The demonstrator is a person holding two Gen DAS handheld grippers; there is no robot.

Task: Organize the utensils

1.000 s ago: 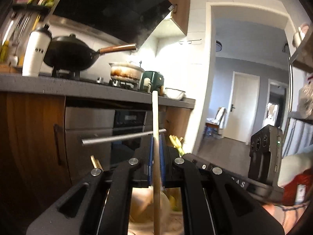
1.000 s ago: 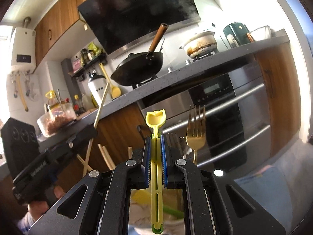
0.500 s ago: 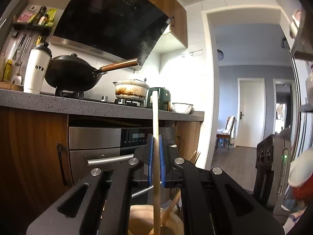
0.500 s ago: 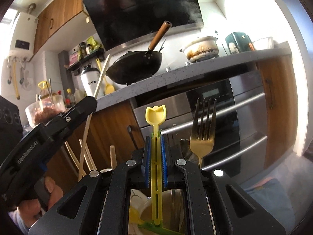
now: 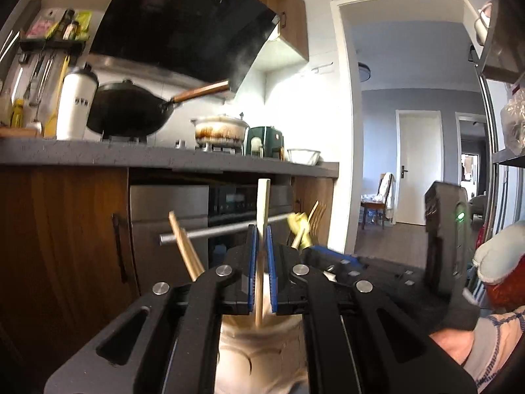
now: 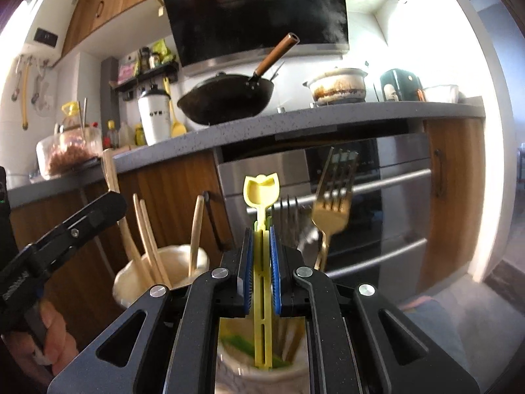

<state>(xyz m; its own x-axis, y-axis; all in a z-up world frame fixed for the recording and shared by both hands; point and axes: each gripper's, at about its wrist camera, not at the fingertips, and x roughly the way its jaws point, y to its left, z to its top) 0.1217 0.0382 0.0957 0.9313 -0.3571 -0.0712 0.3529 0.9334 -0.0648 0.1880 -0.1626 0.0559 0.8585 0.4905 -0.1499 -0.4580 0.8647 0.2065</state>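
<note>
My left gripper [image 5: 261,241] is shut on an upright wooden chopstick [image 5: 263,203]. The stick's lower end reaches the mouth of a cream holder [image 5: 262,351], where two more chopsticks [image 5: 183,246] lean. My right gripper [image 6: 261,241] is shut on a yellow plastic utensil [image 6: 261,193] with a tulip-shaped top. Its lower end stands inside a second cream holder [image 6: 246,377], which also has green pieces in it. A gold fork [image 6: 331,213] and a steel fork [image 6: 288,220] rise from that holder. The right wrist view shows the left gripper [image 6: 108,207] over the chopstick holder [image 6: 131,282].
Behind the holders are wooden cabinets and a steel oven [image 6: 377,203] with bar handles. The grey counter [image 5: 164,157] carries a black wok [image 5: 128,111], a white bottle [image 5: 77,105], a pot and a green appliance. A doorway [image 5: 410,164] opens on the right. A person's hand [image 6: 49,335] grips the left tool.
Both grippers have sunk. The chopstick's lower end has come down to its holder and the yellow utensil has gone deeper into the other. The right gripper has rolled to level.
</note>
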